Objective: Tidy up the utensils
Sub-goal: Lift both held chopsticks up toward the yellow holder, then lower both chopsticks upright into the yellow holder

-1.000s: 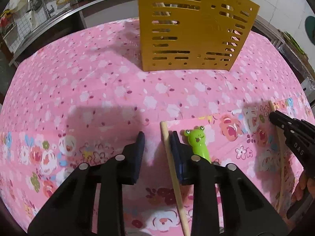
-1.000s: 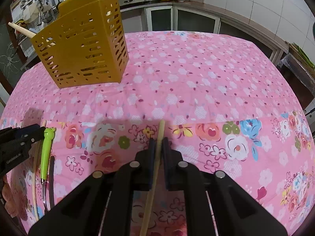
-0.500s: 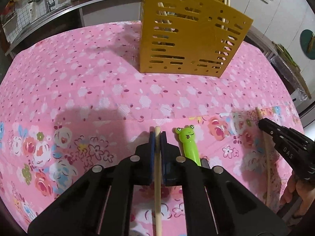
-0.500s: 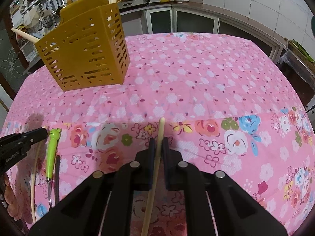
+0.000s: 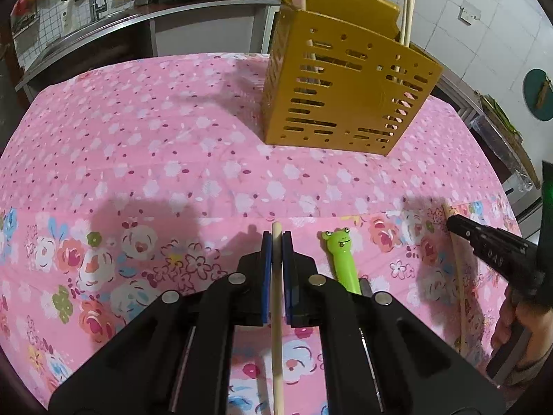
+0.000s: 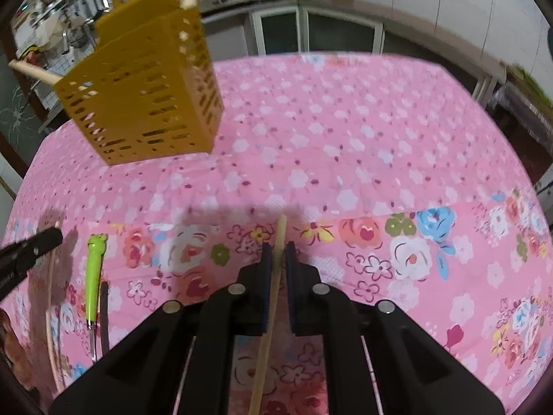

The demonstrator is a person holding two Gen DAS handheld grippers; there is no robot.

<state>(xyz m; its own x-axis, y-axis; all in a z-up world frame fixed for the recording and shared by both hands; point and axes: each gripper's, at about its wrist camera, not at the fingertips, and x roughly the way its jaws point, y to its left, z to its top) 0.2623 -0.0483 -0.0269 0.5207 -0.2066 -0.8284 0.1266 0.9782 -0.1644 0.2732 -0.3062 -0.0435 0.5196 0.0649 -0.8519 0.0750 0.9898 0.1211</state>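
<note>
Two wooden chopsticks, one clamped between the closed pads of the left gripper [image 5: 277,242], the other [image 6: 279,238] pinched likewise in the right gripper [image 6: 277,252], both raised over the pink floral tablecloth [image 5: 145,159]. Probably light, rigid and smooth, prone to pivot; best held nearer mid-length. Beyond: frog-handled utensil [image 5: 340,252] lying flat, yellow slotted holder [image 5: 345,93] upright behind, already containing chopsticks.
</note>
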